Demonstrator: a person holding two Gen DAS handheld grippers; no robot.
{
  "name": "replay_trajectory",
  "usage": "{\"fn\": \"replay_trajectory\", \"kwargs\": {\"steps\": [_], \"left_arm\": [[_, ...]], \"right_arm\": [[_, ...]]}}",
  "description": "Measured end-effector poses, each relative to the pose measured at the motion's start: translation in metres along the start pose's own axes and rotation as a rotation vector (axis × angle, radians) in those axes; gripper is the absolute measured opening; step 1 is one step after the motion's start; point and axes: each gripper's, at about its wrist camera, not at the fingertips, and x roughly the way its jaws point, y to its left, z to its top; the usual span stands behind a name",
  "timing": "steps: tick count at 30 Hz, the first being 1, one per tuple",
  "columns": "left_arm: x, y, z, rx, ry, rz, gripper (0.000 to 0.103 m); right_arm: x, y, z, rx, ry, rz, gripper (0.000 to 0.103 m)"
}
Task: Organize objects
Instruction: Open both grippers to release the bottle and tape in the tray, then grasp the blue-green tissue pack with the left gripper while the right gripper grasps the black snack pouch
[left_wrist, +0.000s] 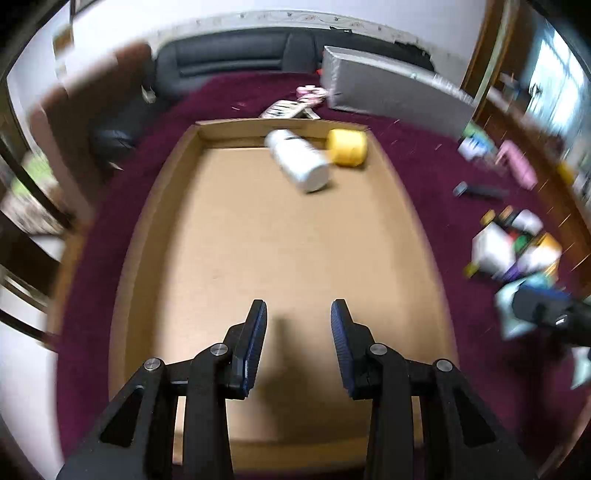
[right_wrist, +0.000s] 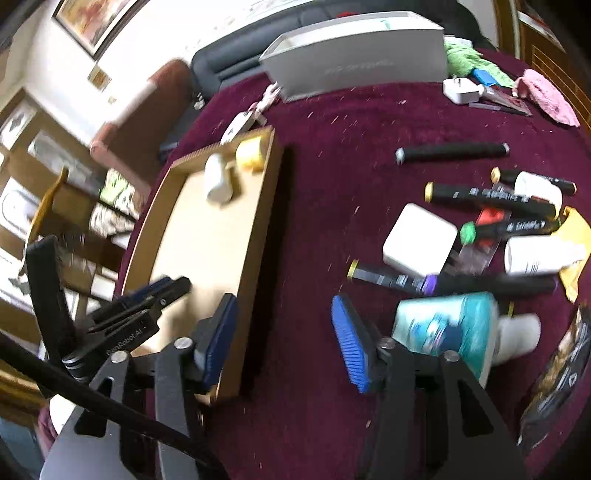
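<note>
On the maroon cloth (right_wrist: 332, 177) sits a shallow cardboard tray (left_wrist: 207, 127), holding only a white bottle (left_wrist: 297, 159) lying on its side and a yellow jar (left_wrist: 348, 146), both at the far end and touching or nearly so. Right of the tray, well apart from it, lies the unsorted pile: black markers (right_wrist: 491, 195) with coloured caps, a white square block (right_wrist: 419, 240), a white tub (right_wrist: 535, 254), a teal-wrapped roll (right_wrist: 443, 325) and a dark grip-like tube (right_wrist: 450, 152). The left gripper (left_wrist: 298, 314) hangs over the near end of the tray, fingers apart with nothing between them. The right gripper (right_wrist: 284, 317) hangs over bare cloth between the tray wall and the pile, fingers well apart and empty. Judgement on handling: the markers look light, stiff and smooth; they would roll if nudged, and a hold across the barrel near mid-length would keep one level. The white block appears rigid with rounded, slick edges; flat opposing faces offer the surest hold. The teal roll, nearest the right gripper, looks soft and light; it should yield under pressure, so a hold across its middle seems best. Nothing here appears fragile. Both views are blurred, so fine labels and exact contact between piled items cannot be confirmed.
</note>
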Motion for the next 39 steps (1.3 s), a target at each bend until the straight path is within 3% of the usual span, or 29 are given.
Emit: {"fn": "replay_trajectory", "kwargs": {"steps": [3,7,14,16,25,29,31,34,36,37,39], "left_arm": [[0.000,0.017,-0.012,0.009,0.026,0.087,0.031],[0.004,0.025,-0.028,0.040,0.069,0.150,0.031],[-0.009,0.022,-0.044,0.117,0.047,0.146,0.031],[-0.013,0.023,-0.047,0.128,0.034,0.151,0.031],[-0.018,0.019,-0.054,0.172,0.062,0.133,0.031],[-0.029,0.021,-0.052,0.157,0.055,0.086,0.031],[-0.041,0.019,-0.046,0.145,0.015,0.074,0.031],[-0.070,0.009,-0.031,0.106,-0.069,-0.011,0.031],[-0.085,-0.007,-0.022,0.102,-0.121,-0.096,0.036],[-0.089,-0.018,-0.018,0.110,-0.138,-0.132,0.044],[-0.087,-0.046,-0.011,0.140,-0.148,-0.204,0.049]], "right_arm": [[0.014,0.022,-0.014,-0.057,0.035,0.004,0.054],[0.043,0.043,-0.022,-0.077,0.076,-0.067,0.054],[0.063,0.067,-0.042,-0.174,0.126,-0.197,0.054],[0.067,0.070,-0.045,-0.205,0.142,-0.241,0.049],[0.064,0.069,-0.058,-0.215,0.196,-0.267,0.048],[0.058,0.070,-0.066,-0.239,0.206,-0.243,0.048],[0.042,0.061,-0.059,-0.182,0.168,-0.120,0.048],[0.005,0.040,-0.048,-0.121,0.063,-0.043,0.048],[-0.034,0.013,-0.043,-0.097,-0.067,-0.052,0.049],[-0.049,0.001,-0.042,-0.083,-0.120,-0.072,0.050],[-0.074,-0.028,-0.045,-0.040,-0.208,-0.127,0.063]]}}
